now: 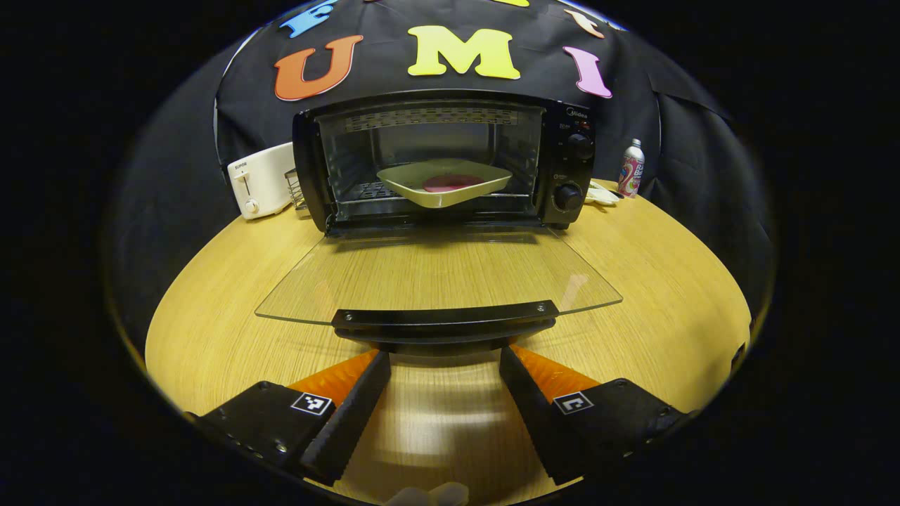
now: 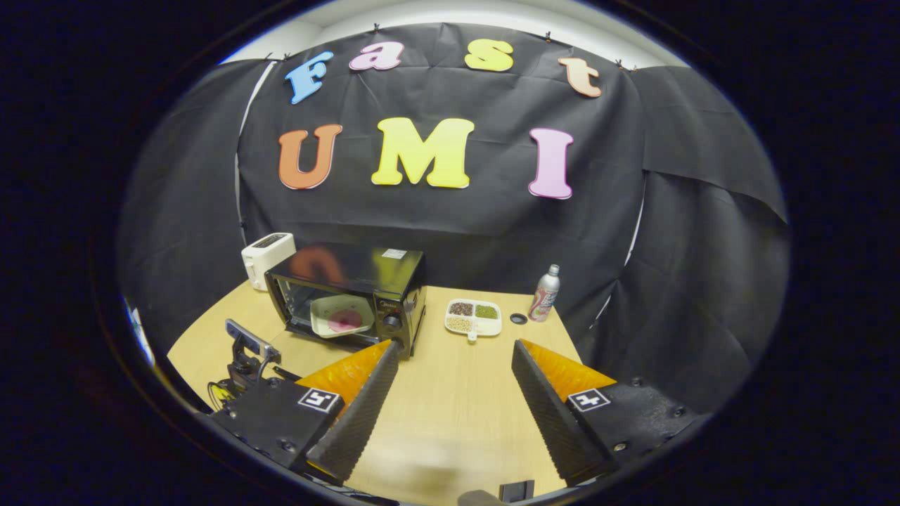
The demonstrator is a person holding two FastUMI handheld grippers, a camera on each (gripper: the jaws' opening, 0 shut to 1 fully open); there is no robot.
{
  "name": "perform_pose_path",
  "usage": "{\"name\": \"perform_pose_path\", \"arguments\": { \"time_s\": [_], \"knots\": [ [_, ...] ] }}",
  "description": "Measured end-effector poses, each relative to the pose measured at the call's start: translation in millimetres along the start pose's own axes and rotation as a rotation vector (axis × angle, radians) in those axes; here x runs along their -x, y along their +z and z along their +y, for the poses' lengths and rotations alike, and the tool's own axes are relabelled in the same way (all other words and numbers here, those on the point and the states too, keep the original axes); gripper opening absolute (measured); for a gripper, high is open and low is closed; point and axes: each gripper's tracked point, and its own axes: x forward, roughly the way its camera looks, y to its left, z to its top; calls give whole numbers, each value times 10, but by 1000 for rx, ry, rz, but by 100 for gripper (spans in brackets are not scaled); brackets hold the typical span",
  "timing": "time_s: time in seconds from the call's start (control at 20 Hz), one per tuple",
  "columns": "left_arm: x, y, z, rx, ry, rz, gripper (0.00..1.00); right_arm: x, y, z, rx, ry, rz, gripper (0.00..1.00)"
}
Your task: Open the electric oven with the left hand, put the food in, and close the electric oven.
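Note:
The black electric oven [image 1: 562, 161] stands at the back of the wooden table [image 1: 668, 281], and its glass door [image 1: 436, 270] lies folded down flat. Inside, on the rack, sits a pale square plate [image 1: 444, 184] with a red piece of food [image 1: 450, 183]. My left gripper [image 1: 444, 355] is open, its fingertips just below the door's black handle [image 1: 444, 320] and apart from it. My right gripper [image 2: 455, 348] is open and empty, held back and to the right of the oven [image 2: 390, 274], where the plate [image 2: 342, 315] shows inside.
A white toaster [image 1: 260, 179] and a small wire rack [image 1: 295, 188] stand left of the oven. To the oven's right are a divided dish of grains [image 2: 473, 316], a small black disc [image 2: 518, 318] and a drink can [image 2: 545, 294]. The left hand-held unit's top [image 2: 242, 337] sits before the door.

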Motion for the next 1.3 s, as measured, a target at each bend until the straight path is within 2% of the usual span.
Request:
{"name": "perform_pose_path", "arguments": {
  "time_s": [0.5,0.9,1.3],
  "knots": [
    [109,263,-21,11,1,-25,98,58,-58,-115,-46,-18,5,100],
    [154,901,-40,-24,-14,-105,98,119,-120,-238,-121,-39,-16,99],
    [73,1355,-20,-40,-23,-147,98,118,-188,-491,-173,-97,-20,99]
  ]
}}
